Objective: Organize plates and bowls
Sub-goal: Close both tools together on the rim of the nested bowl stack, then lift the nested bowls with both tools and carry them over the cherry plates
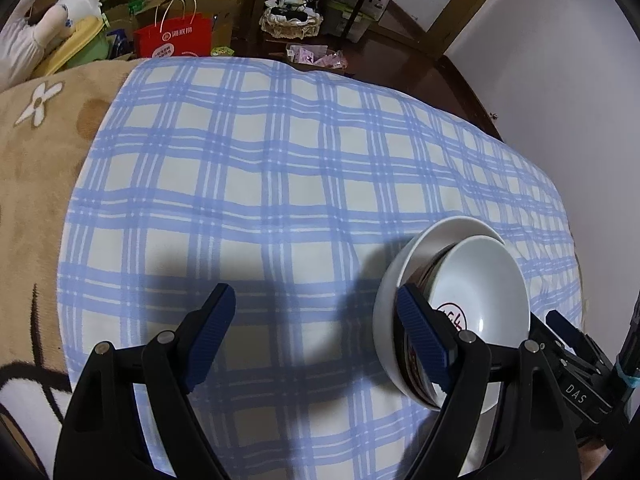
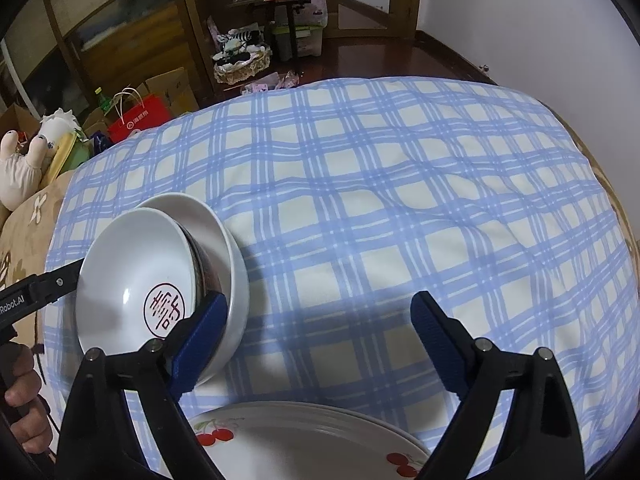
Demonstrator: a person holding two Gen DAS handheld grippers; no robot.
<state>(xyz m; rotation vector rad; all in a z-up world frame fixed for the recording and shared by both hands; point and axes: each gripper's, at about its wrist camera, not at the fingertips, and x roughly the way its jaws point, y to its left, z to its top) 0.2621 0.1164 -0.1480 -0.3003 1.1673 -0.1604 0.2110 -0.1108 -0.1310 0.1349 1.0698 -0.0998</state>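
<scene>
A small bowl with a red round mark inside sits nested in a larger plain white bowl on the blue checked cloth. My left gripper is open and empty, its right finger just in front of the bowls. My right gripper is open and empty, its left finger against the big bowl's near side. A stack of cherry-patterned plates lies below the right gripper.
The blue checked cloth covers a soft surface with a beige blanket at its left. Beyond the far edge are a red paper bag, boxes, a plush toy and a shelf. A white wall is on the right.
</scene>
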